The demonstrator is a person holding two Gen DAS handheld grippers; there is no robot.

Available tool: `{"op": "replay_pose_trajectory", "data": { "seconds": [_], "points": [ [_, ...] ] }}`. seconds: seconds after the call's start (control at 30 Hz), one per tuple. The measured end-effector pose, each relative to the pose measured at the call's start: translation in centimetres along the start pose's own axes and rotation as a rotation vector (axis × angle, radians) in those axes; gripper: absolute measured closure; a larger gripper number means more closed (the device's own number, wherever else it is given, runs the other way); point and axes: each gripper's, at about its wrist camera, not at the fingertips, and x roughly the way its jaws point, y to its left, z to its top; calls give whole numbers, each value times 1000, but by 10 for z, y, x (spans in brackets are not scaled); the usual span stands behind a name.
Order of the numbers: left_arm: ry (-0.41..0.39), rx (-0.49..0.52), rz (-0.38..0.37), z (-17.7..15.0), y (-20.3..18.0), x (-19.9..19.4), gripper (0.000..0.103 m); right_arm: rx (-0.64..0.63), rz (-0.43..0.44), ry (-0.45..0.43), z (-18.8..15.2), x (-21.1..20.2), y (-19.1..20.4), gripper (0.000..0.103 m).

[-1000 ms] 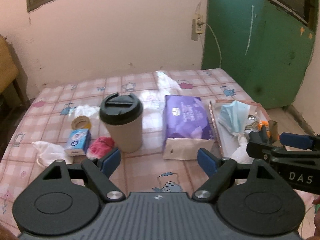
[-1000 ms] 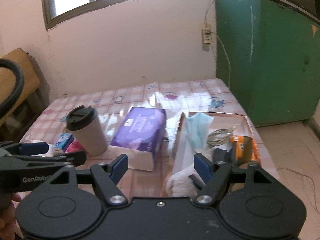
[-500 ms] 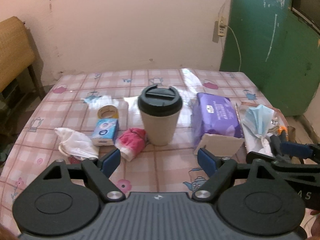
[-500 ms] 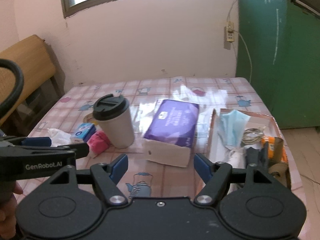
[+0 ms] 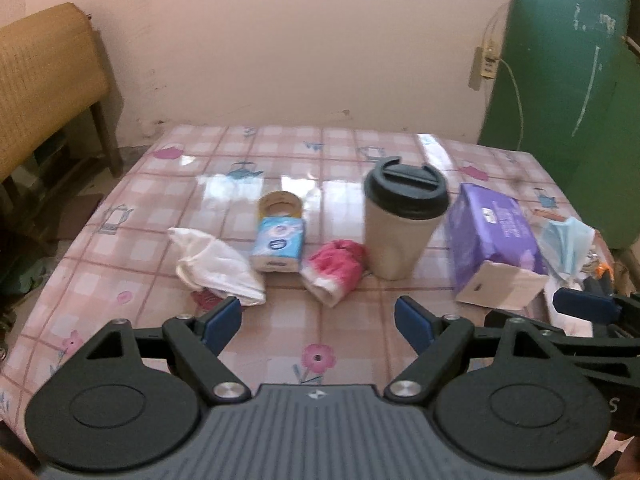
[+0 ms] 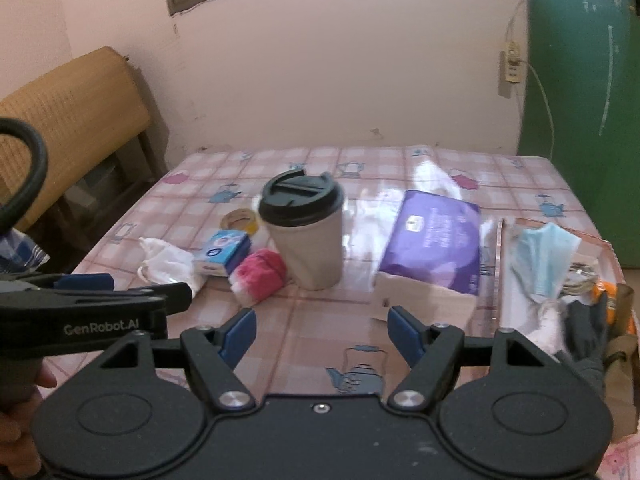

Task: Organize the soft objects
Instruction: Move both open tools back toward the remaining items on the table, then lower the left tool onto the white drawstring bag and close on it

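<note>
At the far left, about nine o'clock from the cup, a crumpled white cloth (image 5: 218, 270) lies on the counter (image 5: 320, 160), which wears a pink checked cover printed with teapots and flowers. Just right of the cloth stands a small blue tissue pack (image 5: 278, 244), and touching its far end, toward twelve o'clock, a roll of tape (image 5: 280, 205) lies flat. Next along comes a pink and white sock (image 5: 336, 270), bunched up, its right end close against the foot of a beige cup (image 5: 404, 224) with a black lid, which stands upright. At three o'clock from the cup lies a purple pack of tissues (image 5: 496, 236), its white end facing the camera. Beyond that, at the right edge of the counter, a shallow tray (image 6: 500, 256) holds a blue face mask (image 6: 540, 260) draped over its near part, with some small items behind it too blurred to name. The left gripper (image 5: 318, 322) hovers over the near edge of the counter with its blue-padded fingers spread wide and nothing between them; the sock lies at twelve o'clock from it, the white cloth at about eleven. The right gripper (image 6: 322, 334) is likewise spread wide and empty, set lower right of the cup, with the purple pack at about one o'clock from it and the tray at about two.
</note>
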Motion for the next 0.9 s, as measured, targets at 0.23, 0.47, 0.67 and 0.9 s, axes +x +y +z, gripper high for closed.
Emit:
{"op": "replay_pose_trajectory", "data": {
  "seconds": [0.23, 0.47, 0.67, 0.9],
  "points": [
    [-4, -32, 21, -5, 26, -2, 17, -14, 41, 10, 2, 13, 24, 17],
    [-31, -61, 17, -23, 60, -5, 15, -37, 103, 2, -2, 19, 47, 17],
    [9, -108, 69, -31, 92, 16, 14, -20, 126, 28, -12, 28, 50, 17],
    [12, -171, 103, -7, 108, 55, 9, 2, 131, 41, -16, 33, 45, 17]
  ]
}}
